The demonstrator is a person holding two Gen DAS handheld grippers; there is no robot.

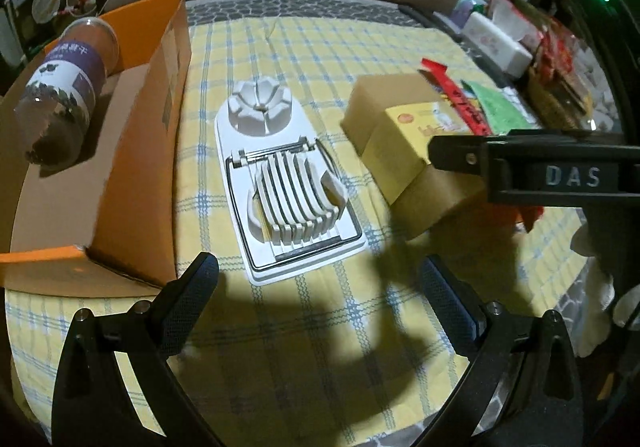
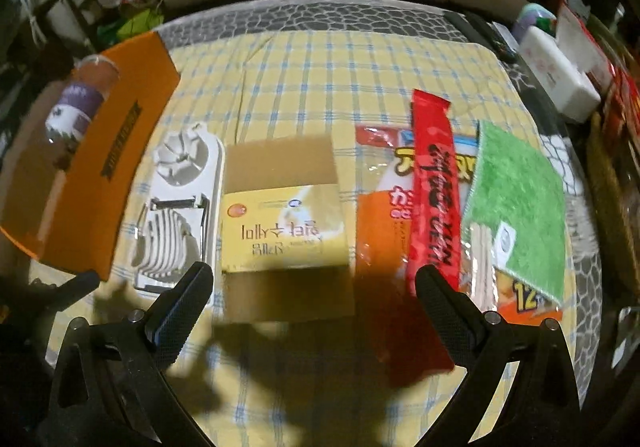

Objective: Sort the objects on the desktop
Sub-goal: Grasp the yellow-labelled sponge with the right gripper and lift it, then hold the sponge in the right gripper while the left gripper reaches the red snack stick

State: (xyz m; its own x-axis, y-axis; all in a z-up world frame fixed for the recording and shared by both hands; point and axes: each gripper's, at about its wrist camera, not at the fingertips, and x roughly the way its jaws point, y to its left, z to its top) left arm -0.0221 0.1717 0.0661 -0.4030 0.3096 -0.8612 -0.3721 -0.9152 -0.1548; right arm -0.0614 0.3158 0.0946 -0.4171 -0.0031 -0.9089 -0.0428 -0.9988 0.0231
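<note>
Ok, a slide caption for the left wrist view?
Open left gripper hovers before white egg slicer, beside orange box holding a jar.

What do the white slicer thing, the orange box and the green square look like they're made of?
Egg slicer: apparently white moulded plastic, slightly glossy, with a thin metal wire frame. Orange box: cardboard, matte, with a plain brown inside and folded flaps. Green cloth: fuzzy, fibrous surface, probably microfibre or a scrubbing pad.

Right gripper body (image 1: 572, 175): raised letters "DAS".
Orange-and-clear snack bag (image 2: 384, 207), right of the box: large "12" at its near right corner; the rest is partly covered.
Red stick packet (image 2: 434, 191): black lettering, inverted and not legible.
Yellow-labelled cardboard box (image 2: 282, 223): Korean print, upside down, unread.
Jar (image 1: 64, 87) label: purple band, characters too blurred.
</note>
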